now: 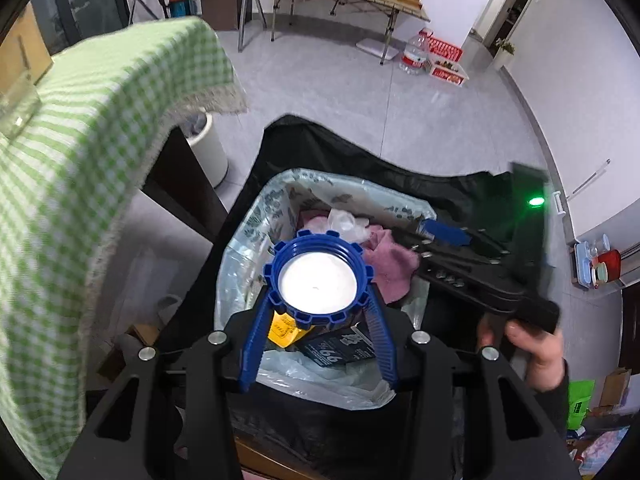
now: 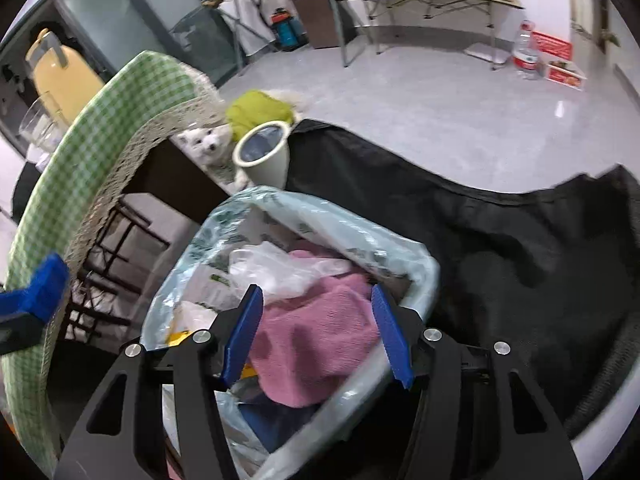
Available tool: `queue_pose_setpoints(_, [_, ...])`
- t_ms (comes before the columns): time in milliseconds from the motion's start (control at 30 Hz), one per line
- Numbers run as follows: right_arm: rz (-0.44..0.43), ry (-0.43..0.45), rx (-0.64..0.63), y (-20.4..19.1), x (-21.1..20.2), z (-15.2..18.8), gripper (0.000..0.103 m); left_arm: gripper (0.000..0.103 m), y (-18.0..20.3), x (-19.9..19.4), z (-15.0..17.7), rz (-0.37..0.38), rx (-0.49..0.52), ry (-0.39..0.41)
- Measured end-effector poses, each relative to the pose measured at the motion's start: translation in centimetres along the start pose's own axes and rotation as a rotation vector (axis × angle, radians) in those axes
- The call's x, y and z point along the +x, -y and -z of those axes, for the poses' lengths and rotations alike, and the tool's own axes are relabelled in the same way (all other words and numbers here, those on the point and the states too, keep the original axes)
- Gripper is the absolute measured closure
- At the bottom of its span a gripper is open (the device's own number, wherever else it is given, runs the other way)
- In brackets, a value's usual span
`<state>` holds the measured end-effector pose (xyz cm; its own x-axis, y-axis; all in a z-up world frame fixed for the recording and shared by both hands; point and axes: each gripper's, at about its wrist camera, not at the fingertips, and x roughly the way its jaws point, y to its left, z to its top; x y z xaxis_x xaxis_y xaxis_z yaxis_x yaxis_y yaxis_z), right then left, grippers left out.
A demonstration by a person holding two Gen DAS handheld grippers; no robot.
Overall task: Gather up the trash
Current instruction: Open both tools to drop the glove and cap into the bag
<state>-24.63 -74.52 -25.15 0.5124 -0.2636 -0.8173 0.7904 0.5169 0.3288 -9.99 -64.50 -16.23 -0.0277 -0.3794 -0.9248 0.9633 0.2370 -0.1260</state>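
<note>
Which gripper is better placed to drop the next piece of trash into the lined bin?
Left. The left gripper grips a blue lid right above the lined bin. The right gripper is open and empty over the pink cloth.

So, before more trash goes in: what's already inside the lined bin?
In the lined bin: a pink cloth on top, clear plastic wrap behind it, a dark printed packet and something yellow. Anything deeper is covered.

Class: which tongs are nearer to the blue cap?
Left. The left tongs grip the blue cap above the trash bag; the right tongs hang open over the pink cloth.
</note>
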Motion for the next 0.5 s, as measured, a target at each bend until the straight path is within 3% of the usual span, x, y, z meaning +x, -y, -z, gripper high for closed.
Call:
queue_pose_setpoints(100, [0.016, 0.006, 0.015, 0.8, -1.4, -0.2, 0.048, 0.059, 0.7, 1.7, -0.3, -0.022, 0.001, -0.005])
queue_pose_setpoints(267, [0.033, 0.036, 0.006, 0.9, -3.7, -1.0, 0.048, 0.058, 1.3, 3.4, -0.3, 0.020, -0.012, -0.034])
queue_pose_setpoints(400, [0.029, 0.026, -0.015, 0.3, -4.0, -1.0, 0.048, 0.057, 1.8, 4.4, -0.2, 0.009, 0.000, -0.069])
queue_pose_setpoints(500, [0.018, 0.024, -0.029, -0.4, -3.8, -0.9, 0.048, 0.035, 1.8, 4.6, 0.2, 0.002, 0.008, -0.074])
